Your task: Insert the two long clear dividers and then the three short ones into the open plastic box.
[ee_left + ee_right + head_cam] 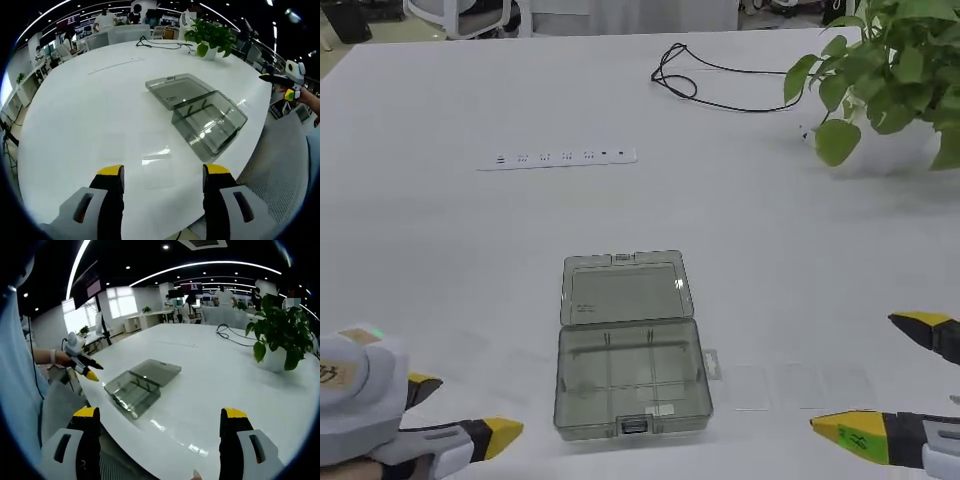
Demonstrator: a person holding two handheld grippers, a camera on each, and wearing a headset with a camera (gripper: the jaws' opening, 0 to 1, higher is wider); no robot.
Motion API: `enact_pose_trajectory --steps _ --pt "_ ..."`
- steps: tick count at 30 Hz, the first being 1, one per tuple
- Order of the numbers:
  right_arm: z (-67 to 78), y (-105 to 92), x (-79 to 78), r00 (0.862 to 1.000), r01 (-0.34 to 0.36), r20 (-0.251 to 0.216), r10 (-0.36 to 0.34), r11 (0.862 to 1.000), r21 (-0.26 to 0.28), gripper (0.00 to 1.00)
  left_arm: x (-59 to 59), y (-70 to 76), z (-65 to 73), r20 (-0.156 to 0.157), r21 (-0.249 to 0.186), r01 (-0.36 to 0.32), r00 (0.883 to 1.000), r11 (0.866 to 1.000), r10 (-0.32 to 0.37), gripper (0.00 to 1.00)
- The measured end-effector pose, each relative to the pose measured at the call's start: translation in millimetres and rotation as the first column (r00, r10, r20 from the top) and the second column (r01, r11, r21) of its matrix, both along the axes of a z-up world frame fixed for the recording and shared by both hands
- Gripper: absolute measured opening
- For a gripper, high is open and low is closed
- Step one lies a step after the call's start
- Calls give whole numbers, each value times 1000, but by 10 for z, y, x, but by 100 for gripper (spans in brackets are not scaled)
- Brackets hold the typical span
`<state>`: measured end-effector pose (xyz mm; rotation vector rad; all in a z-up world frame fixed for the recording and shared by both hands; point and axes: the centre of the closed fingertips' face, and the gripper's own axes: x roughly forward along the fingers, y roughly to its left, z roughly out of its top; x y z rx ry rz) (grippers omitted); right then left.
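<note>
Head view: we see the box (630, 350) open before us, with clear dividers (752, 386) flat just right of it. The left gripper (465, 407) and right gripper (880, 372) both gape, empty.

Left gripper view: more dividers (155, 152) lie ahead.

Right gripper view: dividers glint near the jaws. We judge them light, slick and brittle, best pinched by an edge.

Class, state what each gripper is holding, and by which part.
Nothing is held: the yellow-tipped left gripper and right gripper both have open, empty jaws.

Table (440, 260): white, broad.
Power strip (558, 157): white, lying flat, left of centre.
Cable (705, 80): black, looped, near the plant.
Plant (890, 70): green, in a white pot, far right.
</note>
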<state>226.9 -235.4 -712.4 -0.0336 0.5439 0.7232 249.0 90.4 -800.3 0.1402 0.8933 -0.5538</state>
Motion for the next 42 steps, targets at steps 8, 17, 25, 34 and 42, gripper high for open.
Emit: enact_pose_trajectory --steps 8,17,25,34,42 --pt "-28 16 -10 1000 0 -12 0 1000 6 100 24 -70 -149 -38 18 -2 999 1000 3 54" --pt "-49 3 -23 1000 9 -18 -9 1000 8 100 40 -25 -307 -76 88 -8 997 996 15 45" --pt "-81 -3 -44 999 18 -27 -18 1000 12 100 33 1 -437 -130 108 -31 991 994 45 42" --pt "-91 -8 -44 999 27 -28 -26 999 18 100 44 20 -479 -166 143 -24 985 989 48 39" --pt "-106 30 -49 999 23 -30 -23 999 26 100 34 59 -494 -189 200 -14 981 980 52 34"
